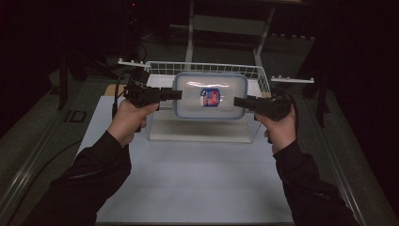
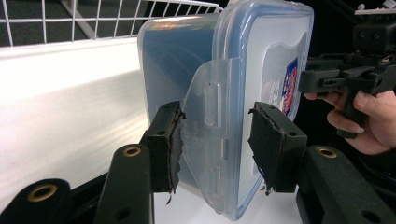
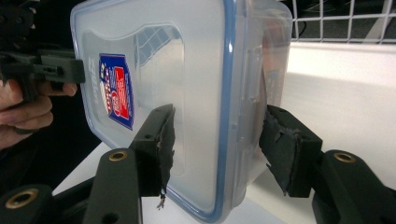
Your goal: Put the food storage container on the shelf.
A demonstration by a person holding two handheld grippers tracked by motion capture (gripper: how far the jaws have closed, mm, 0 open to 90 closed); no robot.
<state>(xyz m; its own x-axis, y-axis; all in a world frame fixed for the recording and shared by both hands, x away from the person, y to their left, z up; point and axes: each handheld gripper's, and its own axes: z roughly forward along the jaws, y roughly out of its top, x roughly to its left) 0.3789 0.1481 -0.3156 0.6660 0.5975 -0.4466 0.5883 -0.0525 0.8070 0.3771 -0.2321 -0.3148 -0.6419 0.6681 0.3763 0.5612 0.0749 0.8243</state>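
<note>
jaws of both grippers (image 1: 175, 94) (image 1: 239, 101) clamp the plastic container (image 1: 210, 95) above the wire basket (image 1: 160, 70).

Clear lidded container (image 3: 187, 93) clamped edge-on between right tongs (image 3: 217, 149); blue-red label (image 3: 116, 91) facing left, other tongs (image 3: 63, 70) gripping far end, wire basket (image 3: 345, 21) behind.

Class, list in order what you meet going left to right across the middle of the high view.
Left gripper → lidded plastic container → right gripper
</note>
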